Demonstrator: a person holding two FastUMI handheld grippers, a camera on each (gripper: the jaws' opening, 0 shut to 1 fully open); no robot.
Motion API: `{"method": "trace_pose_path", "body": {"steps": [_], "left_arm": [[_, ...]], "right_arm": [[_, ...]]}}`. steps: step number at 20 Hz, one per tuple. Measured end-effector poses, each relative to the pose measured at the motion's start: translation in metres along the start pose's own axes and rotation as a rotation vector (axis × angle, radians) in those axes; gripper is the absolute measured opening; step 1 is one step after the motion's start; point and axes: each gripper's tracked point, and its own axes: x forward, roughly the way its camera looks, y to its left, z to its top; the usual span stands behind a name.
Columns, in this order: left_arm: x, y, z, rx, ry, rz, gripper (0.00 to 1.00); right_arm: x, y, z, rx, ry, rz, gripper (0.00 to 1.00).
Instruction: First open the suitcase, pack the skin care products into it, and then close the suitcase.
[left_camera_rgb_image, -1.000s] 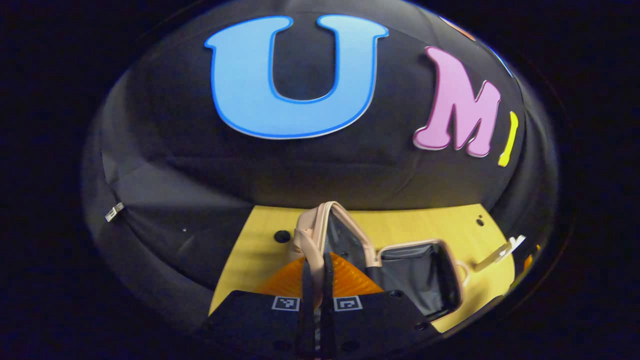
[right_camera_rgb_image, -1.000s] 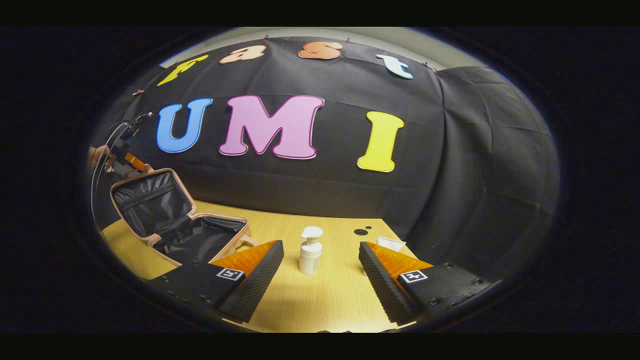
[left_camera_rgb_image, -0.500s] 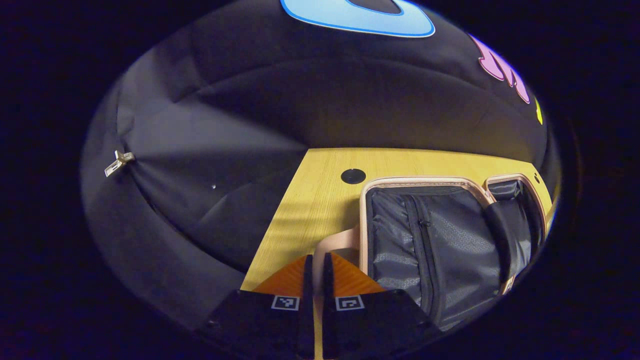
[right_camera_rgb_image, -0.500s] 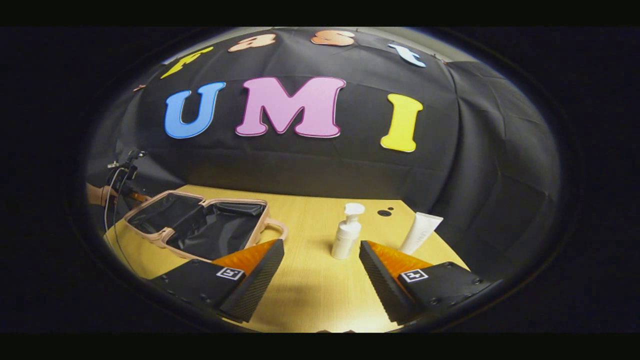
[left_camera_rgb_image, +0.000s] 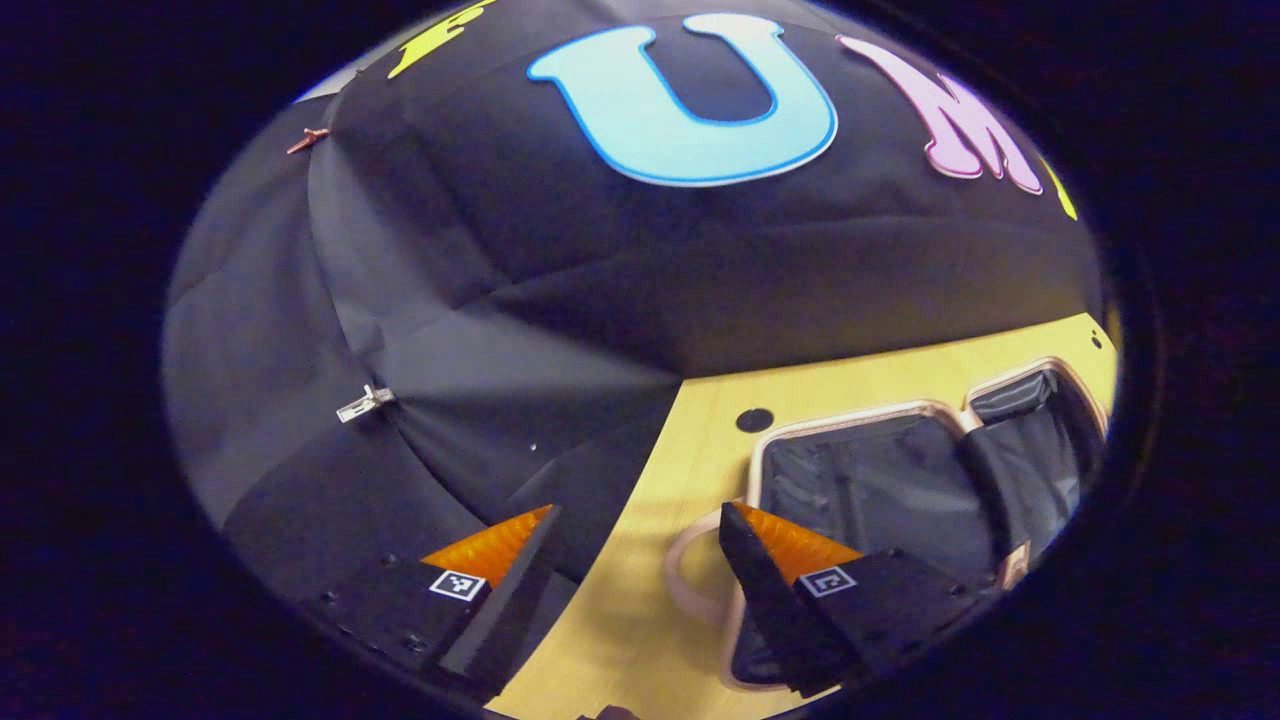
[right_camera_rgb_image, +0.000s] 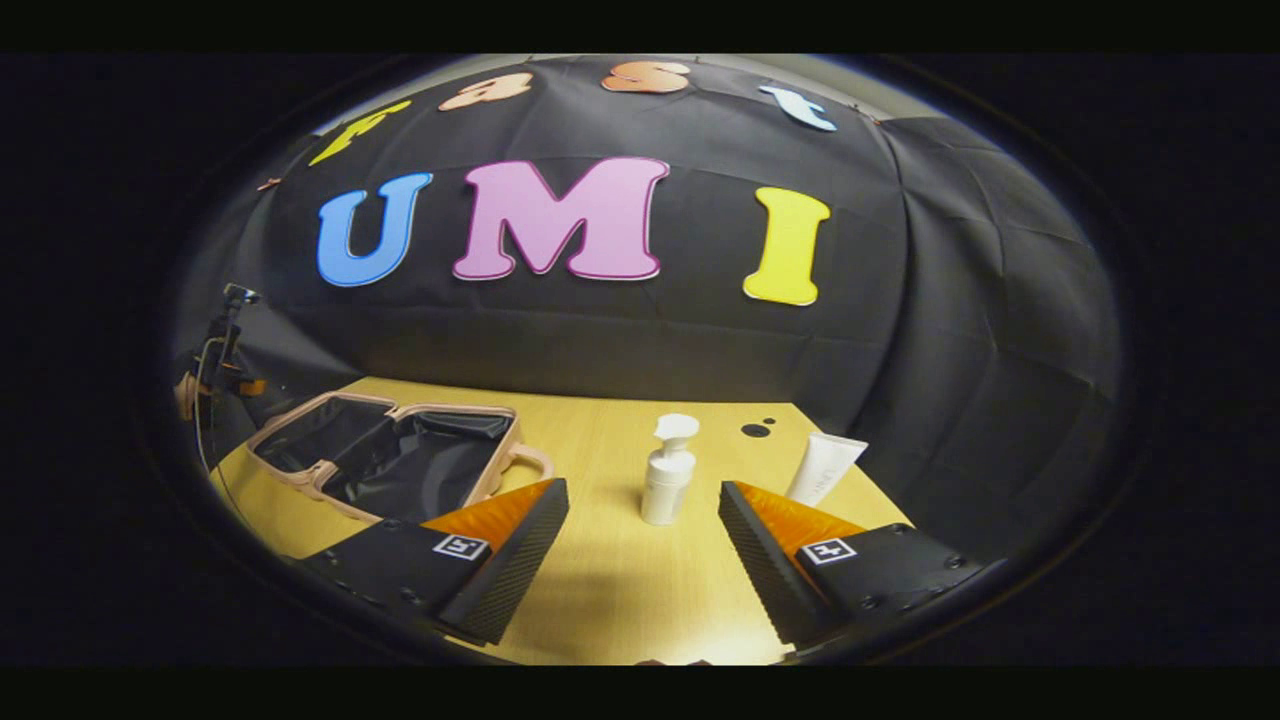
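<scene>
In the right gripper view, the right gripper (right_camera_rgb_image: 642, 545) sits at the bottom of the frame with its jaws spread wide, holding nothing, above the wooden table (right_camera_rgb_image: 600, 600). Just beyond the gap between its fingers stands a white pump bottle (right_camera_rgb_image: 667, 483), upright. To the right of it a white tube (right_camera_rgb_image: 824, 469) stands near the table's far edge. At middle left the suitcase (right_camera_rgb_image: 385, 460) lies open flat, dark lining showing.

In the left gripper view, the left gripper (left_camera_rgb_image: 635, 590) hangs with jaws apart and empty, its right finger over the suitcase's handle (left_camera_rgb_image: 685, 580) at the table edge.
</scene>
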Motion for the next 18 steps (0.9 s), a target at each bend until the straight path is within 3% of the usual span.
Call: {"method": "trace_pose_path", "body": {"steps": [3,8,10,15,18], "left_arm": [[-0.064,-0.084,0.026,-0.042,-0.089,-0.13,0.97],[-0.14,-0.29,0.043,-0.033,-0.161,-0.508,0.97],[-0.162,-0.359,0.043,-0.021,-0.165,-0.614,0.98],[-0.206,-0.49,0.028,0.025,-0.172,-0.813,0.98],[-0.212,-0.553,0.015,0.052,-0.161,-0.884,0.98]], "right_arm": [[0.002,-0.02,0.004,-0.015,-0.01,-0.009,0.97],[0.006,-0.041,0.008,0.004,-0.021,-0.004,0.96],[0.007,-0.051,0.006,0.01,-0.022,-0.006,0.97],[0.007,-0.079,-0.013,0.037,0.005,-0.014,0.97],[0.006,-0.102,-0.02,0.052,0.01,-0.041,0.97]]}}
